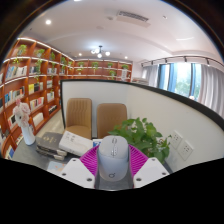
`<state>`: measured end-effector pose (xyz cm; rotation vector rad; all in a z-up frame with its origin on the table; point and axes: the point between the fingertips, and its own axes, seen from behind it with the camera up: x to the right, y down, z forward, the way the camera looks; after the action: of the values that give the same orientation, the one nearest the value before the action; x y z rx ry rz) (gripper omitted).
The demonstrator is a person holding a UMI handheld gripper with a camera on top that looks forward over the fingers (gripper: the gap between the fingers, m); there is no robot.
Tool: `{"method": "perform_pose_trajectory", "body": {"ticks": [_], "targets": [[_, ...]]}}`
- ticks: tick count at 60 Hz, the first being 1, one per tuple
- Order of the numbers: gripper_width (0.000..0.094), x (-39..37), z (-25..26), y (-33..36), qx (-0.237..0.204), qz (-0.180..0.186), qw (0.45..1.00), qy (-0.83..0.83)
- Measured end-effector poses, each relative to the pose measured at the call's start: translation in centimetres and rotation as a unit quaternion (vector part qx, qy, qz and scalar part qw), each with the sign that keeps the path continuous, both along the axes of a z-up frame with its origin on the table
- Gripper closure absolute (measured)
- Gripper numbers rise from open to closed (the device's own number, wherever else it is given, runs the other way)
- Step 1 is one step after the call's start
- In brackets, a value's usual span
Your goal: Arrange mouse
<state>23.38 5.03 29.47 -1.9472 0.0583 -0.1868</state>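
Both claw (113,172) fingers press the grey mouse (113,157).

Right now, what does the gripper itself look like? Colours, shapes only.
The gripper has two blocky white fingers, squared off at the tips, each with a magenta pad on its inner face. No cables, markings, hand or sleeve show in this view.

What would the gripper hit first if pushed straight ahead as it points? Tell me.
With the white mouse held between its fingers, the gripper would probably first meet the green plant just ahead; the depth is unclear.
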Motion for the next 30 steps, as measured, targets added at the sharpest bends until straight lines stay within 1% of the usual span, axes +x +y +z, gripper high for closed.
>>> {"method": "perform_pose_trajectory", "body": {"ticks": [4, 9, 10, 13, 16, 18, 19, 20, 26, 30], "targets": [[0.0549, -3.9, 0.7, 1.8, 0.000, 0.023, 1.000, 0.008], [0.0548, -9.0, -1.4, 3.6, -0.016, 0.053, 0.998, 0.010], [0.0550, -11.1, -3.3, 3.3, -0.018, 0.058, 0.998, 0.012], [0.0552, -12.7, -5.6, 5.1, -0.045, 0.077, 0.996, 0.015], [0.0551, -14.6, -9.0, 5.7, -0.074, 0.090, 0.993, 0.019], [0.0551, -16.6, -12.2, 5.5, -0.093, 0.097, 0.991, 0.024], [0.0551, -18.1, -14.4, 5.1, -0.101, 0.098, 0.990, 0.028], [0.0550, -17.9, -14.9, 5.3, -0.112, 0.102, 0.988, 0.030], [0.0549, -20.2, -21.8, 4.8, -0.170, 0.113, 0.978, 0.046], [0.0550, -21.1, -25.7, 4.4, -0.193, 0.116, 0.973, 0.041]]}}
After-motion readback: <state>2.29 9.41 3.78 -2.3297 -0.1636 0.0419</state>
